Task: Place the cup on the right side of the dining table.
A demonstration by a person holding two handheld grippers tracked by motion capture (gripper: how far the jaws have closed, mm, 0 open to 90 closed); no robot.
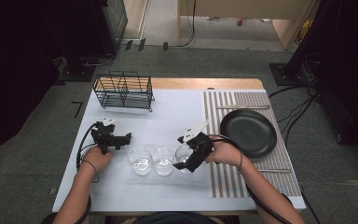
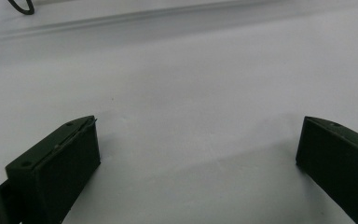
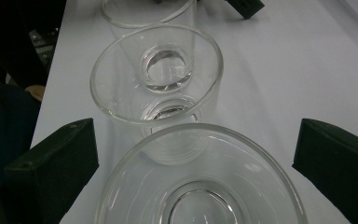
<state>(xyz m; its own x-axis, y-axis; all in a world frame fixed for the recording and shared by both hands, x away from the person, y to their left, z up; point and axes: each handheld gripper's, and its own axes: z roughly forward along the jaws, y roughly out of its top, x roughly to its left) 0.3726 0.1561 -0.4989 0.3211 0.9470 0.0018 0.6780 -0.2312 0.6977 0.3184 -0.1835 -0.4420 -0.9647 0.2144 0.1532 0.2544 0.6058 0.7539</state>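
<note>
Right gripper [image 1: 189, 161] fingers [image 3: 51, 163] were held wide apart around the nearest glass [image 3: 200, 186], not yet clamped. It was set rightmost of three glasses in a row on the tabletop [image 1: 177, 112]. Left gripper [image 1: 121, 139] fingers [image 2: 56, 163] were spread over bare tabletop. Step judged: grasp approach; closing on the rim was needed next. Rack [image 1: 123, 91] and plate [image 1: 248, 132] were farther out.

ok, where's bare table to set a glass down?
Free: the white top between wire rack and glasses, and the front strip below them. Crowded: striped mat with black plate; right claw at the rightmost glass.
</note>
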